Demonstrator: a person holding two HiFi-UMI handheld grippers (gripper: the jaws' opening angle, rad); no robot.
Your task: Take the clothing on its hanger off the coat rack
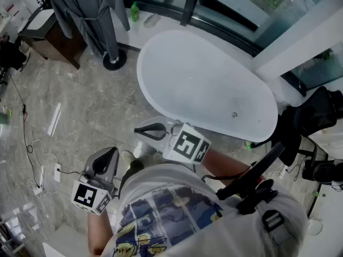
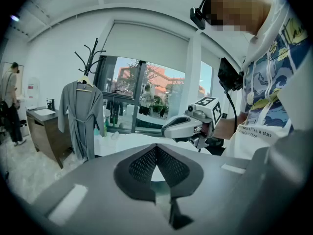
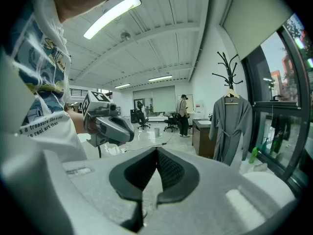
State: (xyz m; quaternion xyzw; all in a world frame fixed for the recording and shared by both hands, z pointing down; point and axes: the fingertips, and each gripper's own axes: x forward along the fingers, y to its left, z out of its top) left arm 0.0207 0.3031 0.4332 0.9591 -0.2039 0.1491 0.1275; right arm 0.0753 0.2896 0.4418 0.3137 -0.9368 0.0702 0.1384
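Observation:
A grey robe (image 1: 88, 9) hangs on a hanger from the black coat rack (image 1: 114, 58) at the far left of the room. The same robe (image 2: 78, 116) shows well ahead in the left gripper view, and the robe (image 3: 230, 126) hangs under the rack's branches (image 3: 229, 67) in the right gripper view. My left gripper (image 1: 110, 151) is low, close to my body, shut and holding nothing. My right gripper (image 1: 139, 129) is a little higher beside the tub, also shut and holding nothing. Both are far from the robe.
A white bathtub (image 1: 203, 84) lies between me and the window. A brown wooden cabinet (image 1: 53, 42) stands left of the rack. A green bottle (image 1: 134, 11) sits by the window. Cables (image 1: 32, 149) trail on the marble floor. A person (image 3: 185, 114) stands far back.

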